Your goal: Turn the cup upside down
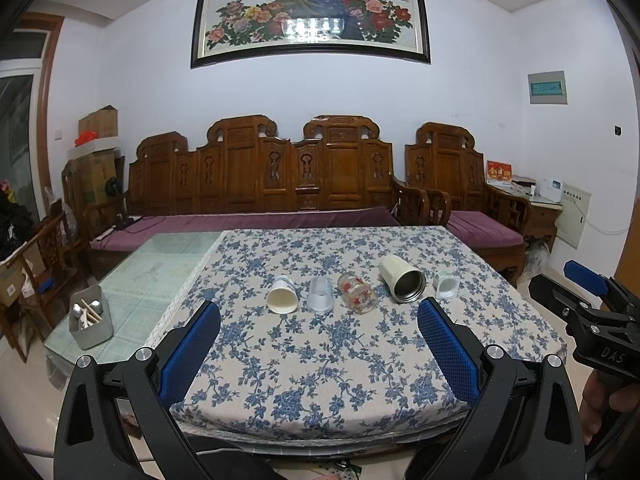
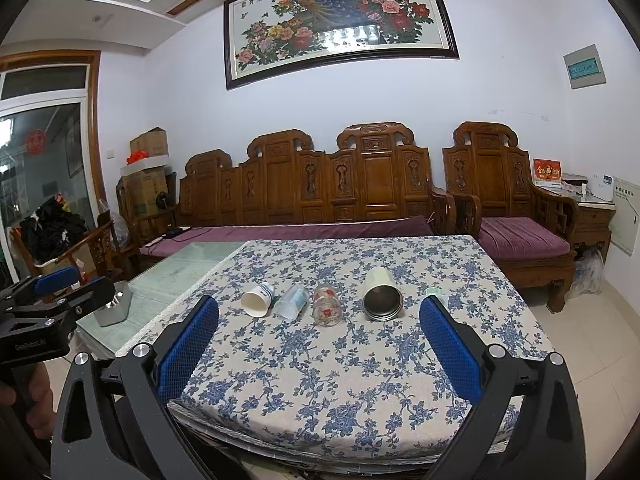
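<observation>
Nearest, the left gripper (image 1: 318, 344) and right gripper (image 2: 318, 340) both hang spread wide and empty over the table's (image 1: 320, 380) near edge. Farther on, five cups lie on their sides in a row: paper cup (image 1: 282, 295), clear plastic cup (image 1: 320, 295), flowered glass (image 1: 357, 293), steel-lined tumbler (image 1: 402, 279) and a small white cup (image 1: 447, 285), perhaps a yoghurt pot. Nothing is grasped; the reach comes first, straddling one cup's wall before upending it
</observation>
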`<state>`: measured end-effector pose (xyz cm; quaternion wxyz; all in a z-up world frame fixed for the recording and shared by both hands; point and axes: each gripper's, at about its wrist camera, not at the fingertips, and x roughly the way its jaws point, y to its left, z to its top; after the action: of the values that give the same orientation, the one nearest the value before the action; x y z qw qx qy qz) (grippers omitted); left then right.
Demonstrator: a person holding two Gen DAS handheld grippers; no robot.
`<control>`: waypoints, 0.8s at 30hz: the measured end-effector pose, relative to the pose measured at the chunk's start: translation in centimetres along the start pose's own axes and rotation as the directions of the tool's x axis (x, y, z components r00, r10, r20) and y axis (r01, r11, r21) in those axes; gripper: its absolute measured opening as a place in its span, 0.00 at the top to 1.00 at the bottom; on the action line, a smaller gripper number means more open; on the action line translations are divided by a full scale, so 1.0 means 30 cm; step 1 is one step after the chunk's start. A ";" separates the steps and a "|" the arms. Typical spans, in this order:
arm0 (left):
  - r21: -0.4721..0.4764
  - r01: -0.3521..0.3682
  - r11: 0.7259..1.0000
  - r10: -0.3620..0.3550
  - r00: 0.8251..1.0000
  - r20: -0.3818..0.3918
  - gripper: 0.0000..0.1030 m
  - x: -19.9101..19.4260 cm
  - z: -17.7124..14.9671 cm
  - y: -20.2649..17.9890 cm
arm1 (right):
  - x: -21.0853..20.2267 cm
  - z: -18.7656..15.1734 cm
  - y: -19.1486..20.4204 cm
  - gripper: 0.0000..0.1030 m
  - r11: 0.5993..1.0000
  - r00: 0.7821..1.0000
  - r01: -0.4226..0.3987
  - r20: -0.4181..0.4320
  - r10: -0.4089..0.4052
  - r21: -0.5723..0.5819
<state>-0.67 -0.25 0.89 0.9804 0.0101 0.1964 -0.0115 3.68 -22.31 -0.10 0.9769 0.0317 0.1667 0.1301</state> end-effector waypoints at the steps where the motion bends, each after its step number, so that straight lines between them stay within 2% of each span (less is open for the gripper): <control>1: 0.000 -0.001 1.000 0.001 1.000 -0.001 0.08 0.000 -0.001 0.000 | 0.001 0.000 0.000 0.02 1.000 1.000 0.000 -0.001 0.000 0.000; 24: 0.001 -0.002 1.000 0.002 1.000 0.001 0.08 -0.004 -0.002 -0.002 | 0.002 0.003 0.006 0.02 1.000 1.000 -0.003 0.009 0.003 0.006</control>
<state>-0.79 -0.30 0.89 0.9805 0.0106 0.1960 -0.0106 3.71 -22.14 -0.02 0.9773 0.0357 0.1624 0.1310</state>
